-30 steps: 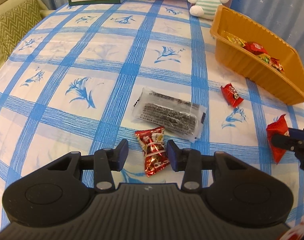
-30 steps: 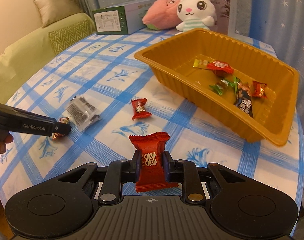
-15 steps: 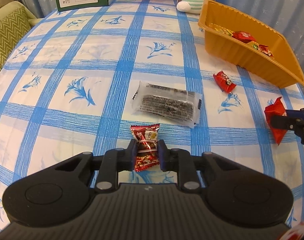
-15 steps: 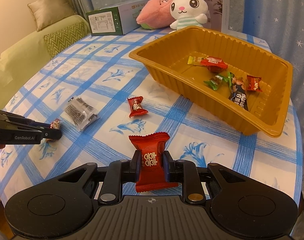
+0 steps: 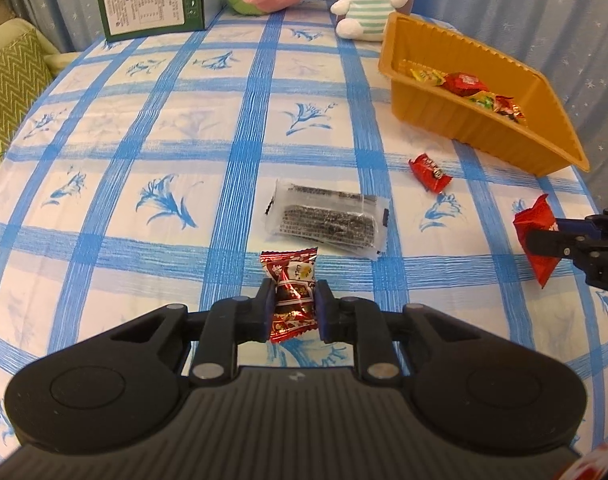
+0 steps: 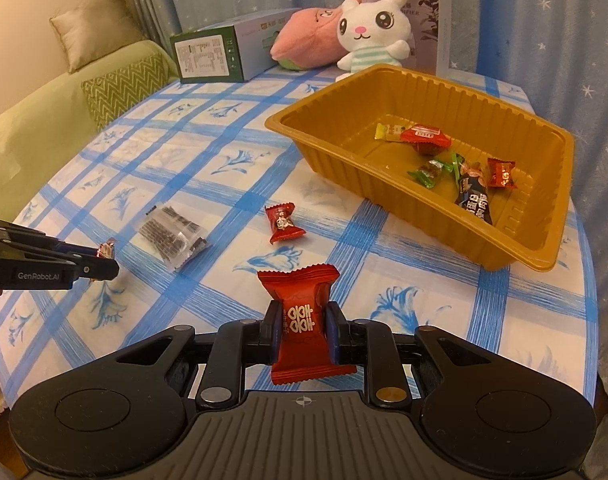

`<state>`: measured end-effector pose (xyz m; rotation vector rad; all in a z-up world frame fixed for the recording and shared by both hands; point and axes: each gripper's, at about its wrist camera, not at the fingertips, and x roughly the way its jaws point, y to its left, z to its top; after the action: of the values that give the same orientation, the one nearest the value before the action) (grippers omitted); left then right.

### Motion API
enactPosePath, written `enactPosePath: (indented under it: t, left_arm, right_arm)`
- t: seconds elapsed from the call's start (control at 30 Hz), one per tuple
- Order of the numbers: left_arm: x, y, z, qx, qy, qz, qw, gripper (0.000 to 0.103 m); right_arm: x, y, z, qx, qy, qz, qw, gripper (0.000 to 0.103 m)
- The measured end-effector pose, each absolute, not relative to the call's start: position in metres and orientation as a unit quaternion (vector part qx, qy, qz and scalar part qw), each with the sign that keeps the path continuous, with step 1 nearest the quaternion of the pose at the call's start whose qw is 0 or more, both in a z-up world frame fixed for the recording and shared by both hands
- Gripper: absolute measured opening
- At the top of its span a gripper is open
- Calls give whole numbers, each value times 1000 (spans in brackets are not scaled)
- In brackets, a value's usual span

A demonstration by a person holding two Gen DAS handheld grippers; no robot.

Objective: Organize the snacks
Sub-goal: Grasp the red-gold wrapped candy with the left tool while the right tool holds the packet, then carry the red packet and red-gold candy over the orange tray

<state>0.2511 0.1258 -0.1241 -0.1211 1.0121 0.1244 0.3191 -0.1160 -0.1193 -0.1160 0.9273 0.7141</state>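
Left wrist view: left gripper [image 5: 293, 312] clamped across the middle of a foil candy [image 5: 292, 294] near the tablecloth surface [image 5: 176, 128]. Light, crinkly, likely slippery; best pinched mid-body.

Right wrist view: right gripper [image 6: 302, 332] closed on a red snack packet [image 6: 304, 316], soft, light; amber tray [image 6: 516, 256] far right.

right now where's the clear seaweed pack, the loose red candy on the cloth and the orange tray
clear seaweed pack [image 5: 327, 220], left wrist view, dark middle
loose red candy [image 6: 283, 223], right wrist view, wrapper's middle
orange tray [image 6: 336, 160], right wrist view, near outer wall
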Motion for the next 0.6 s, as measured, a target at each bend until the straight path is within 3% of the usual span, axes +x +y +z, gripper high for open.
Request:
enactPosePath:
  t: [0.6]
  left_arm:
    - [294, 77, -50, 13, 400, -56, 915, 19]
  right_arm:
    - [319, -151, -75, 11, 426, 258, 867, 23]
